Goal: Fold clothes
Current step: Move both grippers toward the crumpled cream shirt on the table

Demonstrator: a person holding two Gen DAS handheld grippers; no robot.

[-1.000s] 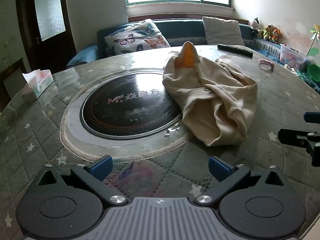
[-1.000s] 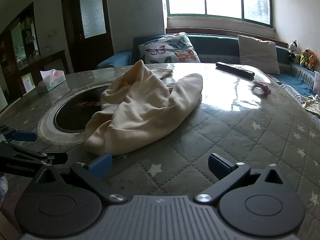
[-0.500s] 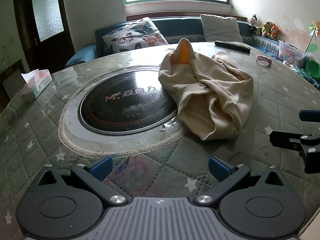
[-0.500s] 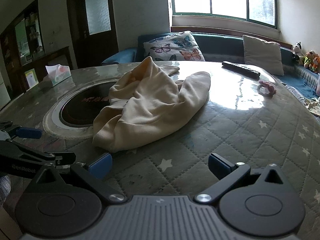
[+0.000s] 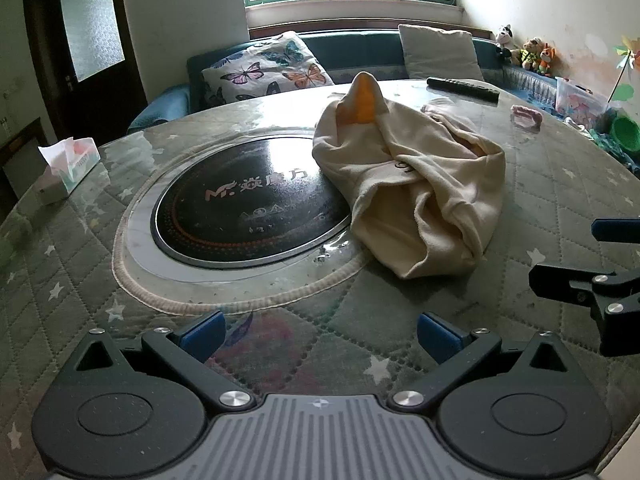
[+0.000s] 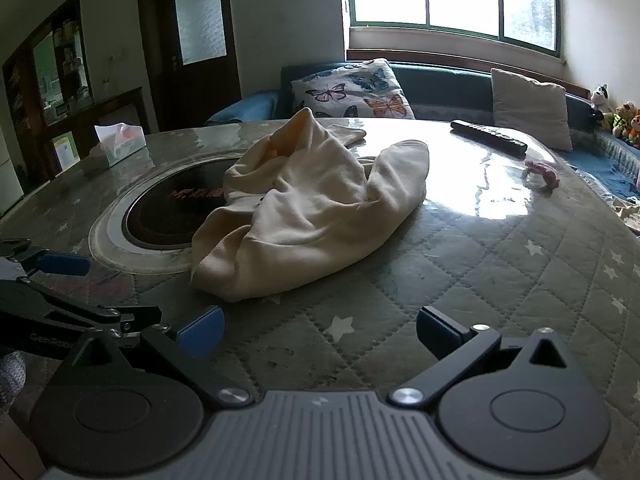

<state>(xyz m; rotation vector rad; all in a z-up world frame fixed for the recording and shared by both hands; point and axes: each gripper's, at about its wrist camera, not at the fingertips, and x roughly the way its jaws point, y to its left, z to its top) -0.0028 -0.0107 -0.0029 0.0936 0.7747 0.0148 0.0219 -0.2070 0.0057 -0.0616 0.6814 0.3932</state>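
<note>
A cream garment (image 5: 412,184) with an orange lining lies crumpled in a heap on the round table, partly over the black cooktop disc (image 5: 248,204). The same garment (image 6: 316,204) sits just ahead of my right gripper. My left gripper (image 5: 318,336) is open, low over the quilted cover, short of the garment and to its left. My right gripper (image 6: 320,332) is open too, with nothing between its fingers, a short way before the garment's near end. Each gripper shows at the edge of the other's view.
A tissue box (image 5: 68,168) stands at the table's left edge. A black remote (image 5: 462,88) and a small pink item (image 5: 526,116) lie at the far right. A sofa with cushions (image 5: 268,68) runs behind the table. Toys (image 5: 528,54) sit at the right.
Both grippers have drifted slightly back and left, so the garment sits a little further right and higher in both views. Both stay open, and the garment has not moved.
</note>
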